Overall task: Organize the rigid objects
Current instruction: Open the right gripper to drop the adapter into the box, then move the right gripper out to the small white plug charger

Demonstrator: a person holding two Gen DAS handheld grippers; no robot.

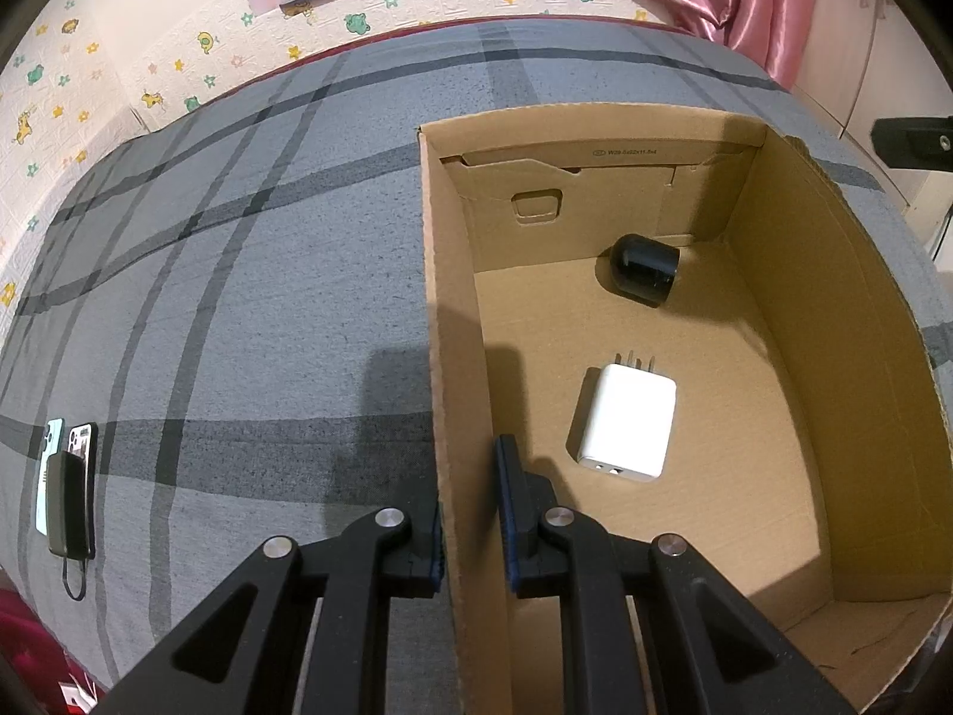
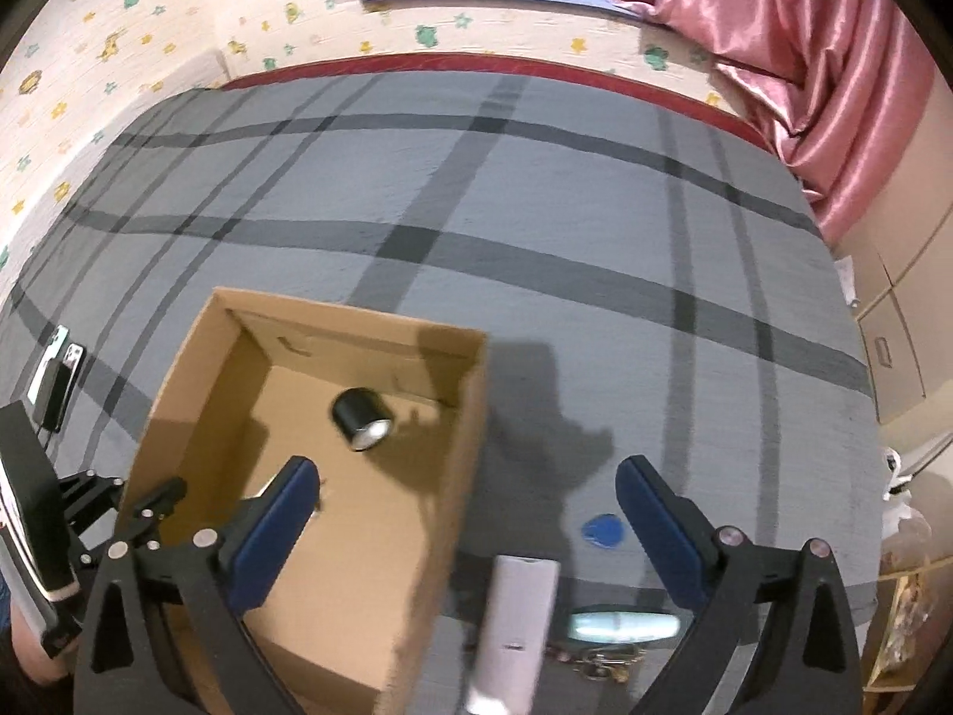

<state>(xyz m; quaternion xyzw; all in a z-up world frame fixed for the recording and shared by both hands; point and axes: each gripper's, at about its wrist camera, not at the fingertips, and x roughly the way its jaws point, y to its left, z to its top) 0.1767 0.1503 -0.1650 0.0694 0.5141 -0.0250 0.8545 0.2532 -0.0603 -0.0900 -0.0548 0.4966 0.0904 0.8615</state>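
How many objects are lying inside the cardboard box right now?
2: a black cylinder near the far wall of the cardboard box and a white charger mid-floor. The near corner is hidden.

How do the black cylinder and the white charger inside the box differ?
The black cylinder is dark and round; the white charger is pale and boxy. The cylinder lies on its side near the far wall of the box; the charger lies flat nearer the middle. The charger has metal prongs pointing toward the far wall; the cylinder shows none. Both rest on the box floor, apart from each other and untouched.
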